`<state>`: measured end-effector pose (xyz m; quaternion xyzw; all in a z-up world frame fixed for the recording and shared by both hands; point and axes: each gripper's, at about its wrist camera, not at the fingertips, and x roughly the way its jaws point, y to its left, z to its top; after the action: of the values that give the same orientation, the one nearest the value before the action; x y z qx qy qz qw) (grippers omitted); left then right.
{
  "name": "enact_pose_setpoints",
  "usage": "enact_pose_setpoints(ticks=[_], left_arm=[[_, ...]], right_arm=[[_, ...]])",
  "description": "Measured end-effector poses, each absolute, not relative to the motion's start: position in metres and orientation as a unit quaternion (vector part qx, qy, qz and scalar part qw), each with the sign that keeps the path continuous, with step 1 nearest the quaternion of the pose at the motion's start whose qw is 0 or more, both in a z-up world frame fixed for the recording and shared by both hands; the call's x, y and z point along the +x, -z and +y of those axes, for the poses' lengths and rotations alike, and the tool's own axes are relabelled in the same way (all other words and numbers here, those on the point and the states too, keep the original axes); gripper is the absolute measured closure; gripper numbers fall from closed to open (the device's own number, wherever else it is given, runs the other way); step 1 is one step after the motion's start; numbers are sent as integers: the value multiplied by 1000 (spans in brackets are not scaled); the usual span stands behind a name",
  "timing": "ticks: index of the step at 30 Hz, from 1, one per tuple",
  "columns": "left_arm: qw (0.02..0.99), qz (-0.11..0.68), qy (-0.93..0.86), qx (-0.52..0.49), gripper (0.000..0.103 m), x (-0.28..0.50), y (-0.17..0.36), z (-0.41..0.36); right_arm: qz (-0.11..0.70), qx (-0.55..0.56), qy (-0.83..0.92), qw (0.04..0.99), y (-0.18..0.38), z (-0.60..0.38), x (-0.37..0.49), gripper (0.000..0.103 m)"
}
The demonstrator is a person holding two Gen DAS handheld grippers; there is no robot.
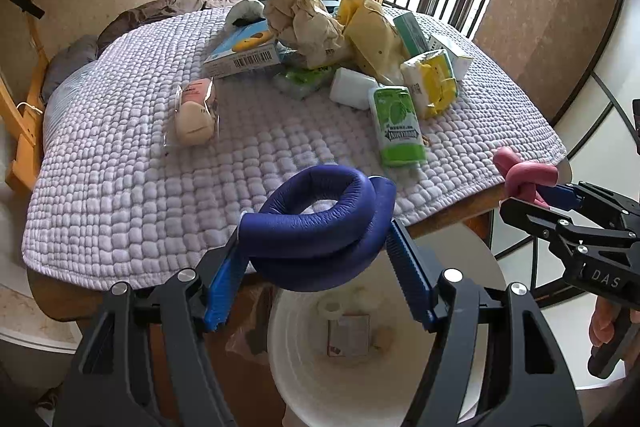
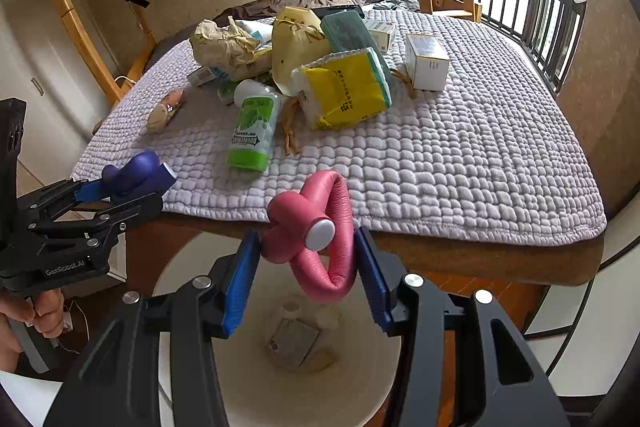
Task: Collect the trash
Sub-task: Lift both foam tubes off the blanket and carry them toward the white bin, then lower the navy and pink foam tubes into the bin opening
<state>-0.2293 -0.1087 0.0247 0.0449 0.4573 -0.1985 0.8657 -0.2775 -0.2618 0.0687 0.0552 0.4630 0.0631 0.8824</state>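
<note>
Blue knot (image 1: 320,223) in left claw (image 1: 316,267); white box (image 2: 426,61) right-view only

White letters reading "DAS" are printed on the black body of the right gripper (image 1: 560,193), at the right edge of the left wrist view. In the right wrist view, the black body of the left gripper (image 2: 120,193), at the left edge, carries the white brand name "GenRobot.AI". A green bottle (image 2: 253,128) lying on its side near the middle of the quilted cloth shows a dark banner with the word "DOUBLEMINT", seen upside down. A cream paper bag (image 2: 298,45) in the far pile bears large gold letters, only partly visible. A yellow packet (image 2: 346,91) carries small print too fine to read.
</note>
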Motion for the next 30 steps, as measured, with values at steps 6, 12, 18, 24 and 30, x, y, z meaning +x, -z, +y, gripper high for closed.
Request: enact_pose_setpoints(ticks=[6, 12, 18, 24, 30], left_arm=[[864, 459, 202, 49, 33, -236, -27, -108], [861, 461, 207, 51, 33, -242, -27, -109], [858, 463, 214, 58, 33, -248, -26, -112], [853, 468, 220, 67, 33, -253, -22, -115], [847, 476, 226, 72, 33, -256, -16, -120]], right_arm=[[466, 57, -65, 881, -69, -262, -284, 55], [470, 57, -69, 878, -68, -261, -291, 55], [474, 57, -73, 875, -67, -259, -296, 55], [480, 53, -79, 872, -65, -257, -301, 55], [485, 53, -82, 869, -62, -256, -304, 55]])
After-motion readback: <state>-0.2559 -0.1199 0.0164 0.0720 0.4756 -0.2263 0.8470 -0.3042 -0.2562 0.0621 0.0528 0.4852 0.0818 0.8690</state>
